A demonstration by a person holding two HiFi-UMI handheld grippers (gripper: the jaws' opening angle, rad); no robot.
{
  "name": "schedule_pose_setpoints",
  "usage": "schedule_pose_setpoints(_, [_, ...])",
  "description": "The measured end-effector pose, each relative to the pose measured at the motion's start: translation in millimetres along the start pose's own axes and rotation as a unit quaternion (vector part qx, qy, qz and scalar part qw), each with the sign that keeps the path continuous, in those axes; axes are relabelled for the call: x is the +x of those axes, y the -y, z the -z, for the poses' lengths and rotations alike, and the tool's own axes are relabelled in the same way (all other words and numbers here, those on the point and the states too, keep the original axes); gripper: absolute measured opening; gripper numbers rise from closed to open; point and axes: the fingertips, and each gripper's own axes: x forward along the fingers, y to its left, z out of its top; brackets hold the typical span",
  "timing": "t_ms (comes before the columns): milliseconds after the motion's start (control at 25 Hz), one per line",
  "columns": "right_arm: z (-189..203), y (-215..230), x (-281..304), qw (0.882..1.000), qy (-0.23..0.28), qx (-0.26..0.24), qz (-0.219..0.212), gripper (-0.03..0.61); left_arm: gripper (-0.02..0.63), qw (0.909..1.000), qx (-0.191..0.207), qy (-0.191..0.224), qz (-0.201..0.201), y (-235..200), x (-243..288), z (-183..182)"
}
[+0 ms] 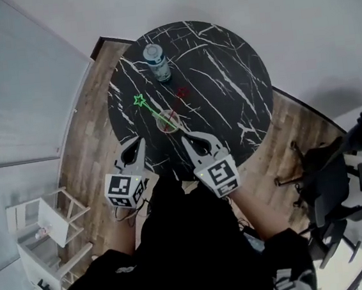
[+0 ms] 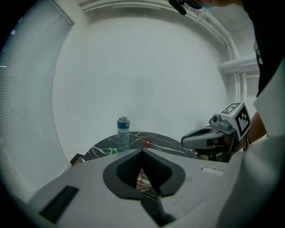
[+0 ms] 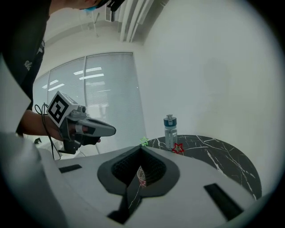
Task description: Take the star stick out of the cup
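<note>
A clear cup [image 1: 167, 122] stands near the front of the round black marble table [image 1: 226, 85]. Two star sticks lean out of it: a green star [image 1: 140, 101] to the left and a red star [image 1: 181, 93] further back. My left gripper [image 1: 140, 141] and right gripper [image 1: 184, 139] hover at the table's near edge, either side of the cup and short of it, both shut and empty. In the left gripper view the cup [image 2: 142, 178] shows behind the closed jaws of the left gripper [image 2: 142, 151]. The right gripper view shows the same cup [image 3: 141, 176] below the right gripper [image 3: 141, 148].
A water bottle [image 1: 156, 61] with a blue label stands at the table's far side. A black office chair [image 1: 326, 177] is on the wooden floor to the right, a white shelf unit [image 1: 48, 229] to the left. White walls surround the table.
</note>
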Motion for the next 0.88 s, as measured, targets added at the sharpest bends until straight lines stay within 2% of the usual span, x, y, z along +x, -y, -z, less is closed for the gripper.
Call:
schedule_pose_setpoints(200, [7, -3, 21, 0.999, -0.017, 0.019, 0.048, -0.003, -0.002, 0.9972, 0.016, -0.023, 0.070, -20, 29, 9])
schedule_pose_setpoints(320, [15, 0, 25, 0.995, -0.027, 0.036, 0.089, -0.003, -0.002, 0.9933, 0.007, -0.038, 0.109, -31, 44, 22])
schedule_pose_setpoints(560, [38, 0, 23, 0.983, -0.047, 0.069, 0.162, -0.003, -0.002, 0.9855, 0.024, -0.065, 0.155, -48, 70, 56])
schedule_pose_setpoints(720, [49, 1, 25, 0.975, -0.052, 0.093, 0.194, -0.003, -0.002, 0.9827, 0.007, -0.072, 0.170, -54, 86, 74])
schedule_pose_setpoints(880, [51, 4, 32, 0.971, -0.056, 0.108, 0.206, -0.003, -0.002, 0.9799, -0.036, -0.073, 0.182, -57, 100, 86])
